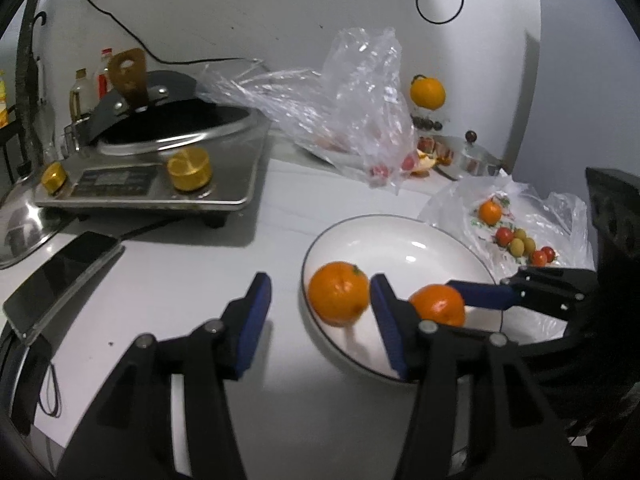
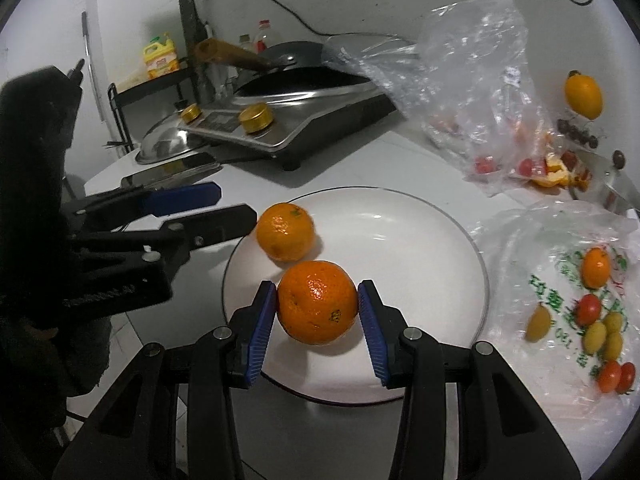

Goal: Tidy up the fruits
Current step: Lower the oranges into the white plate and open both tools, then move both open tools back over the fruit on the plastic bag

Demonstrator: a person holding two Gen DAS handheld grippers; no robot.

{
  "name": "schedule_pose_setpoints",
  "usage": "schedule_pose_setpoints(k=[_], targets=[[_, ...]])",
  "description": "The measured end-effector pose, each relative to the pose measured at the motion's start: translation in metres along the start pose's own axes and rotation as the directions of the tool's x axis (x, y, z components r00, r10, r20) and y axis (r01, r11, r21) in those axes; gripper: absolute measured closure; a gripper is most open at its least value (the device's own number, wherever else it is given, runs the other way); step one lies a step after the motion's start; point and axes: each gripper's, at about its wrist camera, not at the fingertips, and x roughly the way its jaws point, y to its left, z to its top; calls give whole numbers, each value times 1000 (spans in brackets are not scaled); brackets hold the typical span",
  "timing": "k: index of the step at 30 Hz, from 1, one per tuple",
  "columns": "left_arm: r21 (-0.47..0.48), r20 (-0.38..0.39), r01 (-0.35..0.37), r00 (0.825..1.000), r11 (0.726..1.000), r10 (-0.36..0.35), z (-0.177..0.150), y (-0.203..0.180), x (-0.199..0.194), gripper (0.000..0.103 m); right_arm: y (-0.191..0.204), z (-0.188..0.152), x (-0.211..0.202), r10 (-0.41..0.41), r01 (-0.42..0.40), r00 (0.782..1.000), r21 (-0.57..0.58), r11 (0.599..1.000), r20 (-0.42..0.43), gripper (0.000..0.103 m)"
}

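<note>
A white plate (image 1: 420,252) with a dark rim lies on the white counter. One orange (image 1: 338,294) rests on the plate's left edge, between the fingers of my left gripper (image 1: 320,316). Its pads stand clear of the fruit, so that gripper is open. In the right wrist view the left gripper (image 2: 236,203) sits just left of this orange (image 2: 285,232). My right gripper (image 2: 317,292) is shut on a second orange (image 2: 317,308), held low over the near part of the plate (image 2: 400,240). The held orange (image 1: 438,304) also shows in the left wrist view.
A plastic bag (image 2: 560,280) right of the plate carries a small orange, cherry tomatoes (image 2: 588,308) and yellow-green fruits. A crumpled clear bag (image 1: 352,112), peels and a pot lie behind. An induction cooker with a wok (image 1: 160,160), a phone (image 1: 60,276) and a steel lid are on the left.
</note>
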Motion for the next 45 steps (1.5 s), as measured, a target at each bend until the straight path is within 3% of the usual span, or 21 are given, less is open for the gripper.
schedule_pose_setpoints(k=[16,17,19,21,45], targets=[[-8,-7,-46,999,999,46,-8,6,-10,50,12,2,19,53,-54,998,-14,998,-35,57],[-7,-8,-45,999,999,45,-7,5,-10,50,12,2,17,54,-55,998,-18,998,-31,56],[-2,-7,-45,999,999,45,-7,2,-11,49,12,2,13,46,-47,999,-24,999,-14,44],[3,-4,-43,999,999,43,-6,-1,-12,48,10,2,8,45,-45,999,-22,999,5,42],[114,0,2,1000,993,-2,1,-94,-15,47,-60,-34,-69,-78,74,992,45,996,95,42]])
